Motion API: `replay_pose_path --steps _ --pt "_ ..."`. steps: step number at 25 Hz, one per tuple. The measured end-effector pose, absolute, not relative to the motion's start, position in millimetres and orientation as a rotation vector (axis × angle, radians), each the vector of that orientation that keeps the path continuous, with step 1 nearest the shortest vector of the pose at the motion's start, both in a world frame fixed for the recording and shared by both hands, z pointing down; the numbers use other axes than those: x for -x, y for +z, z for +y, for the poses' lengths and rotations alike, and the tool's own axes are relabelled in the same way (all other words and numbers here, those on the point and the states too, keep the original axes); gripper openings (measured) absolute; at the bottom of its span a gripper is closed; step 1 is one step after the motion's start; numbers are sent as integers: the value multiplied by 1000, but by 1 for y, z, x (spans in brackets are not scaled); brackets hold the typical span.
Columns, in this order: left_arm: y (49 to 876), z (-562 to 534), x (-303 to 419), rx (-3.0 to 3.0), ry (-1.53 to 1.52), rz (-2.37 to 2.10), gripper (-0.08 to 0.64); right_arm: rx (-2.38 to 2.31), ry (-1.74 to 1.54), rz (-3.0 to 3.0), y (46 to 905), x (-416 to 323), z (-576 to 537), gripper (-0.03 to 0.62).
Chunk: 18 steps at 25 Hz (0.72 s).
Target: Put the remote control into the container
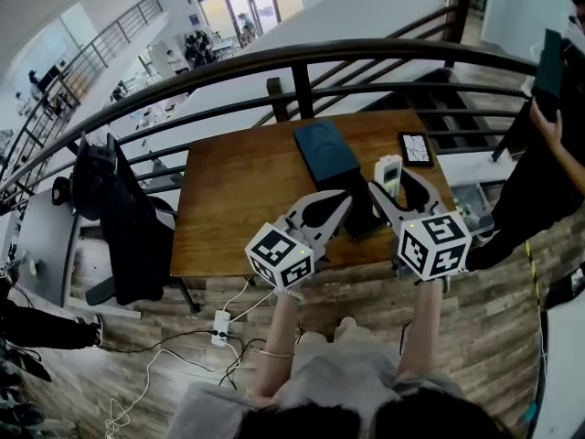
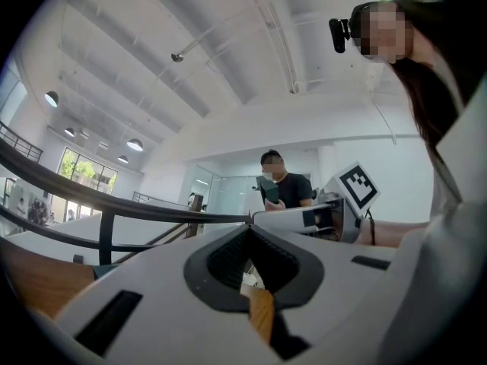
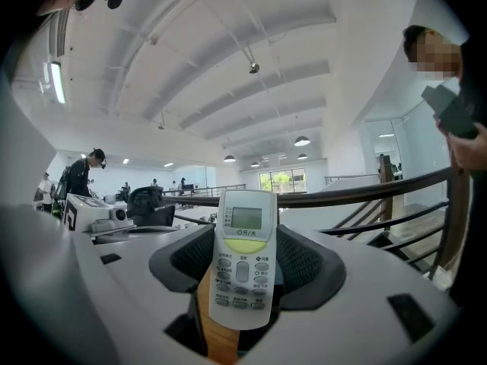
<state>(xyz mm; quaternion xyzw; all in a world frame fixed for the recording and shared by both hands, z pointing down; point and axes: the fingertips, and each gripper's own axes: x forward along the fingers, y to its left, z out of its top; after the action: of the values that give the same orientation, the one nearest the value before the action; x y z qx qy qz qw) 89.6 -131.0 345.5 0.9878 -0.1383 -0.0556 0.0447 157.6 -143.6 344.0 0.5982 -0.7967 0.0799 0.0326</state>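
The white remote control [image 3: 243,265] stands upright between the jaws of my right gripper [image 3: 243,238], screen on top and buttons facing the camera. In the head view the remote control [image 1: 388,172] is held by my right gripper [image 1: 390,183] over the right part of the wooden table [image 1: 238,199], just right of the dark blue box-shaped container [image 1: 326,151]. My left gripper [image 1: 344,199] hovers at the container's near side, its jaws closed together with nothing between them. In the left gripper view the left gripper [image 2: 247,230] points up past the railing.
A dark metal railing [image 1: 302,62] runs behind the table. A small tablet [image 1: 416,149] lies at the table's far right corner. A person [image 1: 548,154] stands at the right with a dark device. A black chair with a jacket [image 1: 114,208] stands left.
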Motion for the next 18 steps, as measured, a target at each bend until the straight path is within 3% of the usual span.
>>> replay_pose_path --steps 18 --pt "365 -190 -85 -2970 -86 -466 3 -1744 325 -2479 366 -149 -205 245"
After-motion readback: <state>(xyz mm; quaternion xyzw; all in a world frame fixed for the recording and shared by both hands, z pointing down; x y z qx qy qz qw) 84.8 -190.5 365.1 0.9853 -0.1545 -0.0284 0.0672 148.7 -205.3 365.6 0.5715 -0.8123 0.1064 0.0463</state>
